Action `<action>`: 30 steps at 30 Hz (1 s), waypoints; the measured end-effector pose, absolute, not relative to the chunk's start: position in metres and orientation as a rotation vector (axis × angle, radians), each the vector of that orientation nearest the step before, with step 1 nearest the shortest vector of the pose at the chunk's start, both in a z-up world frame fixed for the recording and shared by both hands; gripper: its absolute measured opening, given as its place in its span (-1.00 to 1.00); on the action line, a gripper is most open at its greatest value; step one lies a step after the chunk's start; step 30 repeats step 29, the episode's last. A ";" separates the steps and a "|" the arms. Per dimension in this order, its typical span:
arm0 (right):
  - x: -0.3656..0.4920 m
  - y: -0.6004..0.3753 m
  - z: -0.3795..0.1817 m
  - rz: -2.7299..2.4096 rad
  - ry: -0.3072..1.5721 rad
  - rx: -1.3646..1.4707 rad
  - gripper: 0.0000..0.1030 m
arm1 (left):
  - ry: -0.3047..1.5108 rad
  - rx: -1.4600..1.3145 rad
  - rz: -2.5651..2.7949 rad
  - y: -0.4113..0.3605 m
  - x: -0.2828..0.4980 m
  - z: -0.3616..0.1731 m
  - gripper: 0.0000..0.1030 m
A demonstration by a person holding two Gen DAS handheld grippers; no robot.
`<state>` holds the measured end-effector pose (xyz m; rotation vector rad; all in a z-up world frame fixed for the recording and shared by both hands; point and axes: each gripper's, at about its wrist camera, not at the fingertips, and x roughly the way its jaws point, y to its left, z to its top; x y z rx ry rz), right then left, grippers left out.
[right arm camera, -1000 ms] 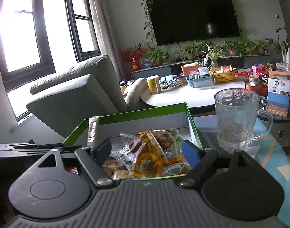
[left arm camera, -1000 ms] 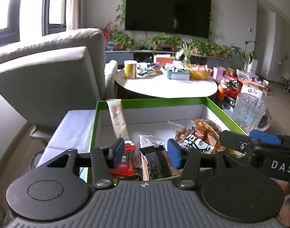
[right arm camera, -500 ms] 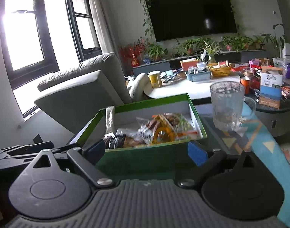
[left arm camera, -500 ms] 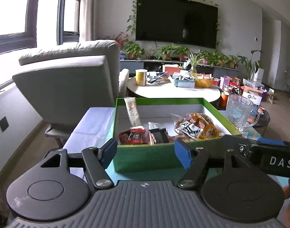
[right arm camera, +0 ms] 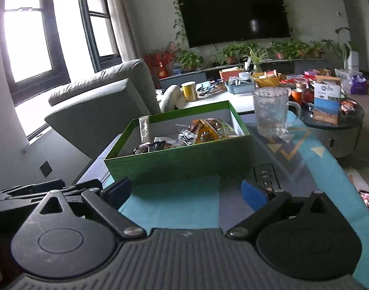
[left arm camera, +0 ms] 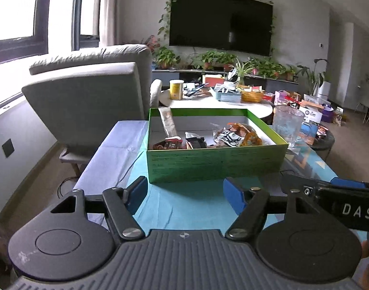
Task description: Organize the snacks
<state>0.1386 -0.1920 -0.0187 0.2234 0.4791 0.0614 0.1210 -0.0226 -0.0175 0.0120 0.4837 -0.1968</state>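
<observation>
A green box [left arm camera: 216,164] stands on the blue-covered table and holds several snack packets [left arm camera: 235,136]. A tall packet [left arm camera: 168,123] leans in its far left corner. The box also shows in the right wrist view [right arm camera: 179,162], with the packets [right arm camera: 203,133] inside. My left gripper [left arm camera: 185,194] is open and empty, pulled back in front of the box's near wall. My right gripper [right arm camera: 184,191] is open and empty, also short of the box. The right gripper's body [left arm camera: 341,203] shows at the right of the left wrist view.
A glass mug [right arm camera: 271,111] stands right of the box. A grey armchair [left arm camera: 92,96] is at the left. A round white table [left arm camera: 216,101] with a yellow can [left arm camera: 176,90] and baskets lies behind. A dark side table [right arm camera: 334,120] with boxes is at the right.
Both grippers have drawn back and up from over the box. The snacks stay in the box. The box's front wall and the blue cloth now show.
</observation>
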 end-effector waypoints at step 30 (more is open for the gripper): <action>0.114 -0.197 -0.010 0.045 0.412 0.224 0.65 | 0.455 0.056 -0.132 -0.026 0.097 -0.005 0.30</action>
